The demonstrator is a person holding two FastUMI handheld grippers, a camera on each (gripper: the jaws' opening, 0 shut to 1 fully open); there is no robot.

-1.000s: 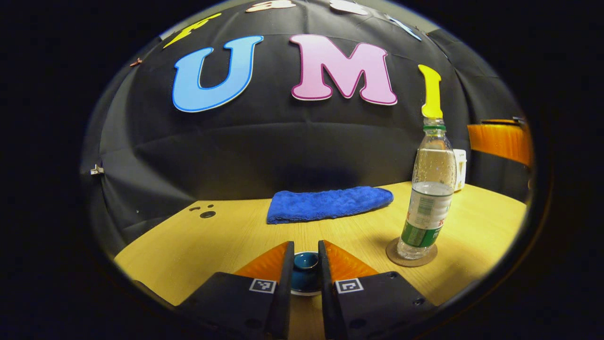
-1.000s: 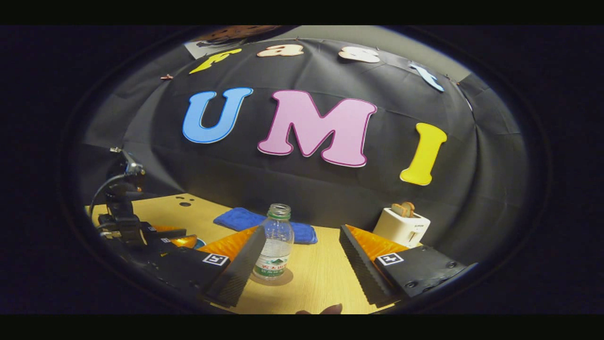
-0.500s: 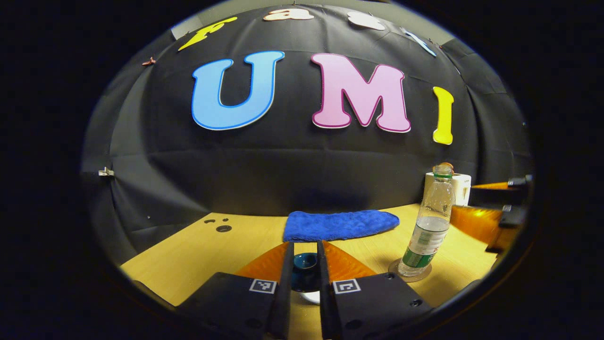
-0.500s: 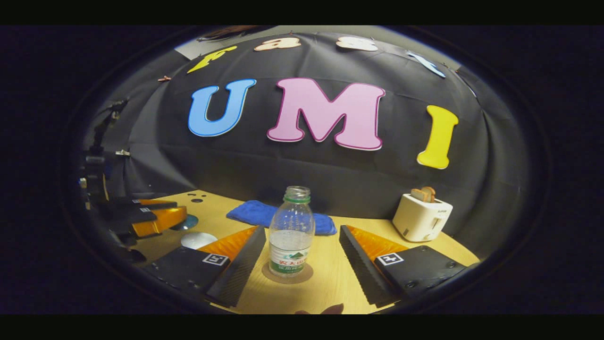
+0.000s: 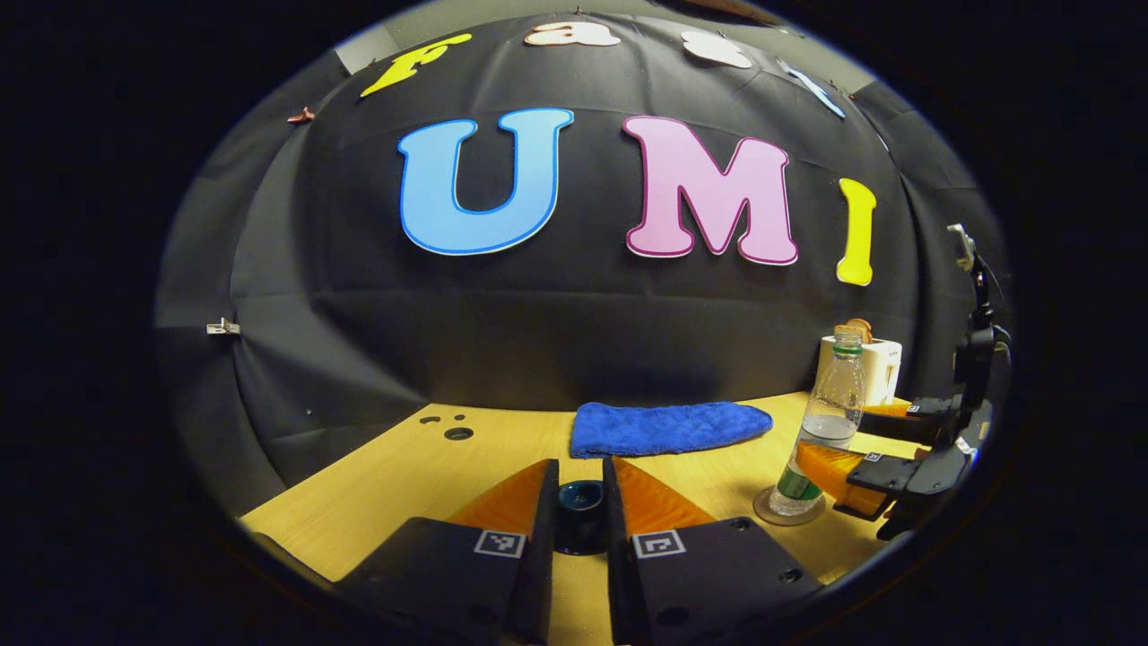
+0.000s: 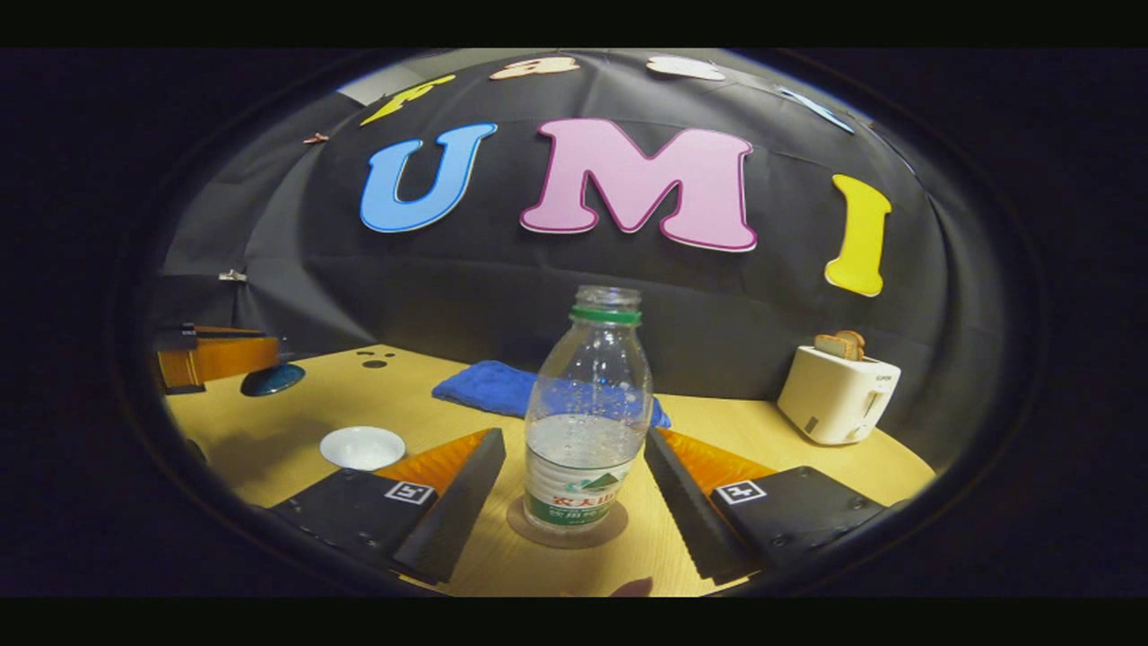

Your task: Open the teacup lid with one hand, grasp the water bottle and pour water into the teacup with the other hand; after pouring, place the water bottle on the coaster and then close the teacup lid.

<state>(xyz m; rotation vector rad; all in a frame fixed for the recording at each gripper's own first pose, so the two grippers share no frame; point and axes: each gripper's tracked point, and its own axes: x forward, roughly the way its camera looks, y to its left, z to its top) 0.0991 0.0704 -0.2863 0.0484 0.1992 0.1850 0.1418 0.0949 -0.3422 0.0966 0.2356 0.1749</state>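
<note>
Between the right gripper's (image 6: 567, 489) parted fingers: uncapped water bottle (image 6: 587, 414) upright on its coaster (image 6: 567, 531), untouched | far left of it: open teacup (image 6: 362, 447) on the table (image 6: 296, 431) | left gripper (image 5: 579, 516) clamps the dark lid (image 5: 580, 520), raised.

Uncapped half-full water bottle (image 6: 585, 422) upright on round coaster (image 6: 529, 536); white teacup (image 6: 362, 447) open
</note>
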